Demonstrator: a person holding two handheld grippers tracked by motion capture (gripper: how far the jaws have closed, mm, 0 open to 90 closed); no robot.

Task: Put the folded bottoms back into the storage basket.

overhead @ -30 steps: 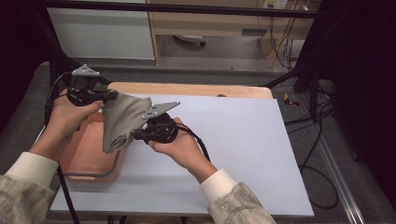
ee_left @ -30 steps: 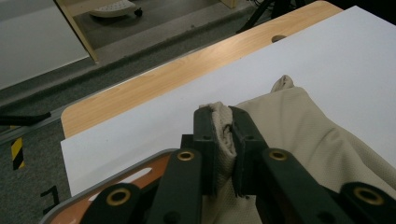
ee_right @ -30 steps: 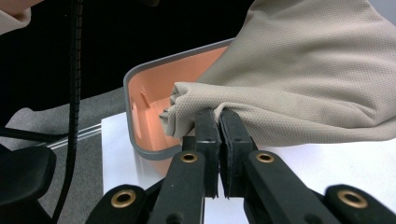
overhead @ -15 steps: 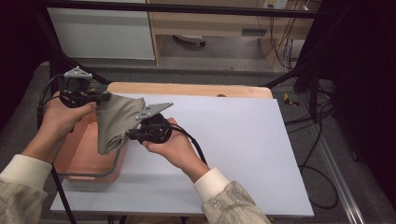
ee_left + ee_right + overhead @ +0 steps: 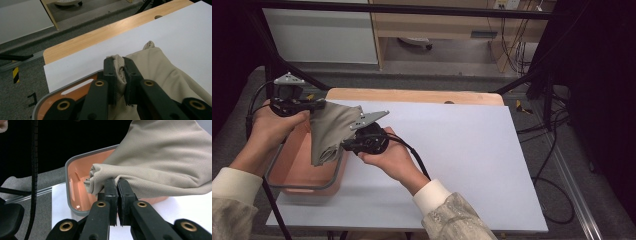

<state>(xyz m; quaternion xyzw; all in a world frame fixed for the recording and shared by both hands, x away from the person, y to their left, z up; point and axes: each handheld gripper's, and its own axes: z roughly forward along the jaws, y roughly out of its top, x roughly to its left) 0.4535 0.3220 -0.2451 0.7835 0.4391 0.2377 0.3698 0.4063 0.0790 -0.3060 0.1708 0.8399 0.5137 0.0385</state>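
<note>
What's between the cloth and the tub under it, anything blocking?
Nothing visible. The beige cloth hangs over the orange tub, pinched by the left gripper and right gripper. The tub's visible interior looks bare, though the cloth hides part of it.

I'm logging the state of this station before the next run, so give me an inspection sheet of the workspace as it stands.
Surface: white sheet over a wooden table, bare to the right.
Job's things: beige cloth held up over the orange bin, which sits at the table's left edge.
Clutter: nothing seen on the sheet.
Grippers: left gripper shut on an edge of the cloth; right gripper shut on another bunched edge.
Cables: black cable runs from the right gripper along the forearm; another loops by the left hand.
Surroundings: grey floor with loose wires at right, cabinet behind.
</note>
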